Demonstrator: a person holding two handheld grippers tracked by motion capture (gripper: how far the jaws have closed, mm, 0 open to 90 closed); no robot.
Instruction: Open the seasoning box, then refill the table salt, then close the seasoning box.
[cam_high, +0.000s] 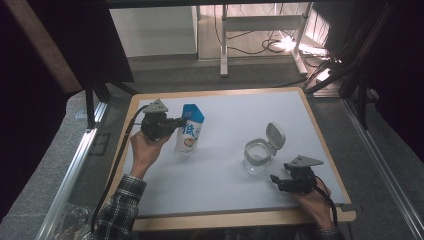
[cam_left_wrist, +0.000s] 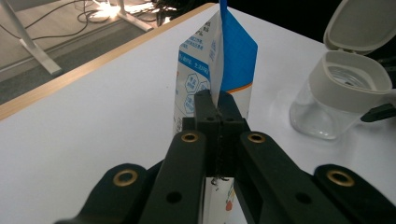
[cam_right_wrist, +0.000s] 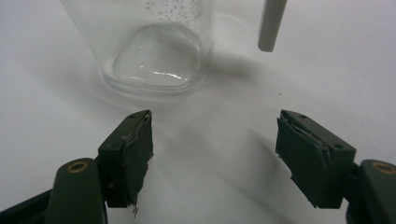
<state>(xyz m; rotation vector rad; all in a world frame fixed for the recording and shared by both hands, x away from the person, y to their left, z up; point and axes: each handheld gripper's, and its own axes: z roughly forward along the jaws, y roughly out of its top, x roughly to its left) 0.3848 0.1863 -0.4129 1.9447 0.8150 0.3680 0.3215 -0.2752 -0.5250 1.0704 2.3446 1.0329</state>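
Standing pouch: milk pouch (cam_high: 189, 131) upright on the table (cam_high: 240, 125) — left part.
Left claw (cam_left_wrist: 218, 109): clamped on pouch edge.
Jar (cam_high: 258, 156): clear, lid flipped up.
Right claw (cam_right_wrist: 212, 154): jaws spread — just beside jar.

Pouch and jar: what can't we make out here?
- Pouch bottom, left gripper view: hidden behind the left gripper.
- Jar top, right gripper view: cut off by the upper edge.
- Pouch print, high view: too small to read.
- Jar contents: not clear in any view.
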